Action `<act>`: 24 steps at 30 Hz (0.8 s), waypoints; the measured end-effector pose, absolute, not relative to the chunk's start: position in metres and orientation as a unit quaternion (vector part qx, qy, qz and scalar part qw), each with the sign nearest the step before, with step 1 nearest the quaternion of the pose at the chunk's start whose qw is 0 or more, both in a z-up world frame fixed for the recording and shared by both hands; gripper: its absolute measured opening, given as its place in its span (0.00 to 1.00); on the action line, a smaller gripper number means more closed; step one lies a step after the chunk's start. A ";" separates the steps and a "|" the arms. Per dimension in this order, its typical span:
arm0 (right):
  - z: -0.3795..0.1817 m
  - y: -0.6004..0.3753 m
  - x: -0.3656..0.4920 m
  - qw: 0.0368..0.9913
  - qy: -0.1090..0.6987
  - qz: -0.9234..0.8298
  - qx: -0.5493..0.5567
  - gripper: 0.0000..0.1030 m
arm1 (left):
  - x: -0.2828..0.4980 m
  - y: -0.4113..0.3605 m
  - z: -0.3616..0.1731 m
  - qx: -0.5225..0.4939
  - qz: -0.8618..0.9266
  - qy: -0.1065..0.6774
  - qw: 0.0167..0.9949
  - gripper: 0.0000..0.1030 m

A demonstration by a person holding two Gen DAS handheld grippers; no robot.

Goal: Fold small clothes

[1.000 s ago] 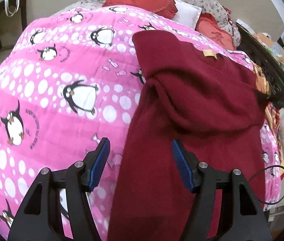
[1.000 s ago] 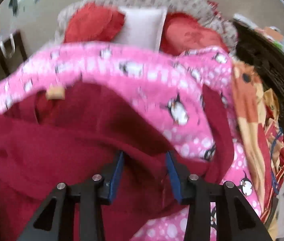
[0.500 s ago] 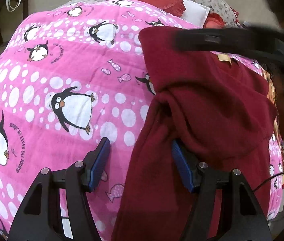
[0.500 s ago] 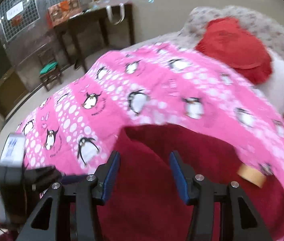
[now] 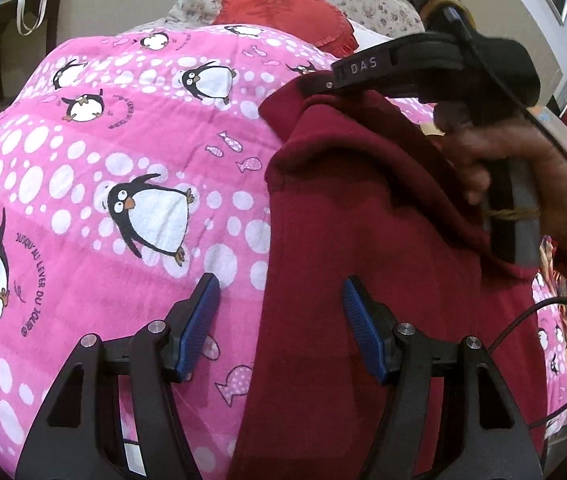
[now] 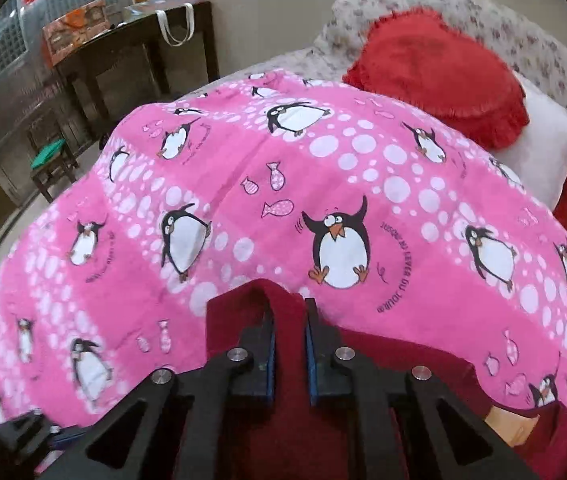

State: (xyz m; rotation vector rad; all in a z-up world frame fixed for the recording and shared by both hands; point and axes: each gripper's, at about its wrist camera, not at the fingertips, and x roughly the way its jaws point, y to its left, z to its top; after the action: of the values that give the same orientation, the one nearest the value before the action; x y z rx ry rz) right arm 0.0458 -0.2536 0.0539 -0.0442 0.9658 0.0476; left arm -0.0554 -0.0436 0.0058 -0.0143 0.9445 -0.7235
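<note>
A dark red fleece garment [image 5: 363,216] lies partly folded on a pink penguin blanket [image 5: 123,160]. My left gripper [image 5: 279,320] is open and low over the garment's left edge, one finger over the blanket and one over the cloth. In the right wrist view my right gripper [image 6: 288,344] is shut on a fold of the red garment [image 6: 279,304] at its far left corner. In the left wrist view the right gripper's body and the hand on it hang over the garment's upper right.
Red heart cushions [image 6: 439,76] and a white pillow [image 6: 539,148] lie at the head of the bed. A dark side table [image 6: 123,56] with a white bag and a small stool [image 6: 49,160] stand beyond the bed's left side.
My right gripper swung across to the garment's left corner and closed on a fold of it. My left gripper edged forward along the garment's left edge, still open.
</note>
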 end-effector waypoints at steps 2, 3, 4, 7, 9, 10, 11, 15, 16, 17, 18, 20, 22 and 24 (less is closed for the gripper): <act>0.064 -0.256 0.036 0.887 0.461 0.033 -0.003 0.28 | -0.055 -0.043 0.007 -0.010 -0.342 0.446 0.827 0.63; 0.074 -0.261 0.024 0.888 0.456 0.046 0.025 0.35 | -0.055 -0.042 0.007 -0.011 -0.343 0.446 0.827 0.63; 0.081 -0.265 0.014 0.891 0.450 0.054 0.039 0.46 | -0.055 -0.040 0.007 -0.009 -0.343 0.448 0.825 0.62; 0.102 -0.278 -0.031 0.900 0.433 0.040 0.024 0.47 | -0.052 -0.051 0.020 0.016 -0.343 0.453 0.823 0.62; 0.109 -0.299 -0.063 0.903 0.429 0.021 0.006 0.47 | -0.047 -0.052 0.035 0.022 -0.343 0.432 0.834 0.62; 0.111 -0.314 -0.078 0.903 0.430 0.008 0.002 0.47 | -0.044 -0.053 0.043 0.023 -0.343 0.421 0.839 0.63; 0.112 -0.324 -0.087 0.901 0.434 -0.002 0.000 0.47 | -0.039 -0.055 0.048 0.024 -0.342 0.416 0.842 0.63; 0.118 -0.347 -0.092 0.898 0.440 -0.013 0.019 0.47 | -0.008 -0.067 0.056 -0.004 -0.336 0.419 0.843 0.63; 0.122 -0.347 -0.087 0.899 0.436 0.001 0.039 0.47 | 0.000 -0.072 0.056 -0.015 -0.344 0.424 0.838 0.63; 0.122 -0.344 -0.079 0.900 0.433 0.017 0.057 0.47 | 0.002 -0.076 0.056 -0.019 -0.347 0.429 0.834 0.63; 0.121 -0.338 -0.069 0.899 0.430 0.032 0.075 0.47 | 0.010 -0.081 0.054 -0.026 -0.349 0.442 0.826 0.63; 0.118 -0.324 -0.051 0.897 0.433 0.039 0.076 0.47 | 0.018 -0.088 0.053 -0.040 -0.360 0.458 0.812 0.66; 0.116 -0.310 -0.037 0.896 0.438 0.047 0.057 0.47 | 0.021 -0.092 0.052 -0.041 -0.365 0.470 0.803 0.67; 0.117 -0.296 -0.030 0.896 0.439 0.053 0.036 0.47 | 0.021 -0.084 0.060 -0.057 -0.372 0.472 0.797 0.67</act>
State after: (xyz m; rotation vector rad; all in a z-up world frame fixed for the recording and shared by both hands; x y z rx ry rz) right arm -0.0297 -0.2956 0.1175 0.0749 0.9097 0.1105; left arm 0.0210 -0.0845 0.0596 -0.1220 1.0146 -0.7997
